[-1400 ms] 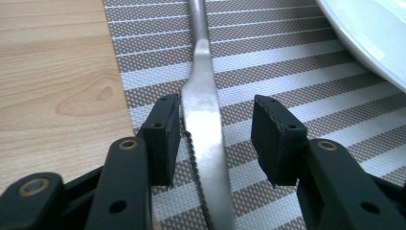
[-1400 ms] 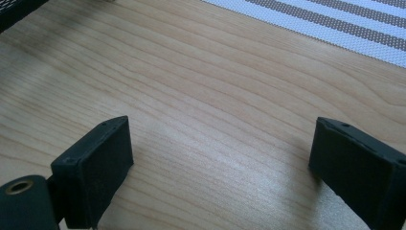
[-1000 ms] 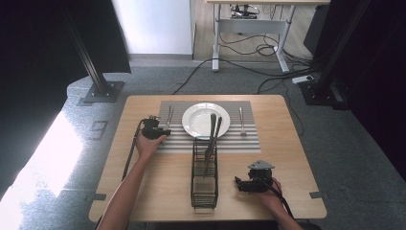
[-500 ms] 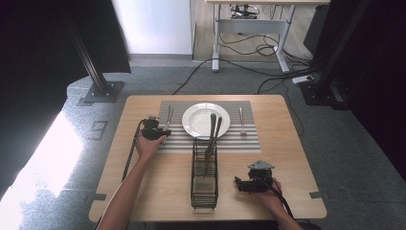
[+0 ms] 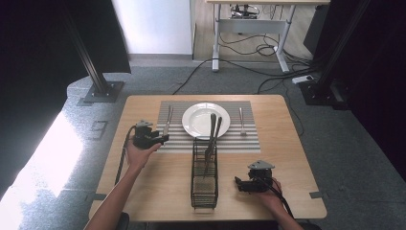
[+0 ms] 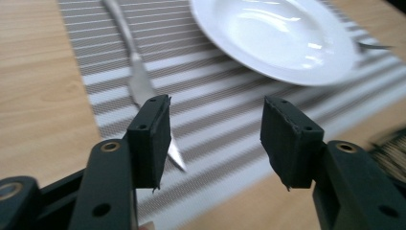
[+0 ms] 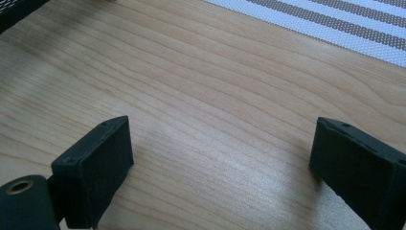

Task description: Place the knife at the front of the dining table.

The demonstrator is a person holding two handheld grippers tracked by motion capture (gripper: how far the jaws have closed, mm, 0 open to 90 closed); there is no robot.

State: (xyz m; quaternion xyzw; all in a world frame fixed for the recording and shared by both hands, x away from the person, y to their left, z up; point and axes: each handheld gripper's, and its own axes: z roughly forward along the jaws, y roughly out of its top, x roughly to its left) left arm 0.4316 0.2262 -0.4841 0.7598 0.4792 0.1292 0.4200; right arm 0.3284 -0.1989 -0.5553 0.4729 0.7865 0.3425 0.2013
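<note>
Wood table (image 5: 287, 163) w/ striped placemat (image 5: 249, 139), both grippers parted & empty.

White plate (image 5: 198, 120) sits mid-mat; a knife (image 5: 168, 120) lies on the mat's left strip, a fork (image 5: 242, 120) on its right. Black wire caddy (image 5: 204, 184) stands on the near table edge, just below the plate, w/ two utensils (image 5: 212, 136) leaning out over the plate rim. Left gripper (image 5: 160, 139) hovers at the mat's left edge beside the knife; jaws moderately apart, nothing between, knife tip (image 6: 174, 158) just past the left pad in left gripper view. Right gripper (image 5: 239, 183) rests low on bare wood, right of the caddy, jaws wide apart, holding nothing.
</note>
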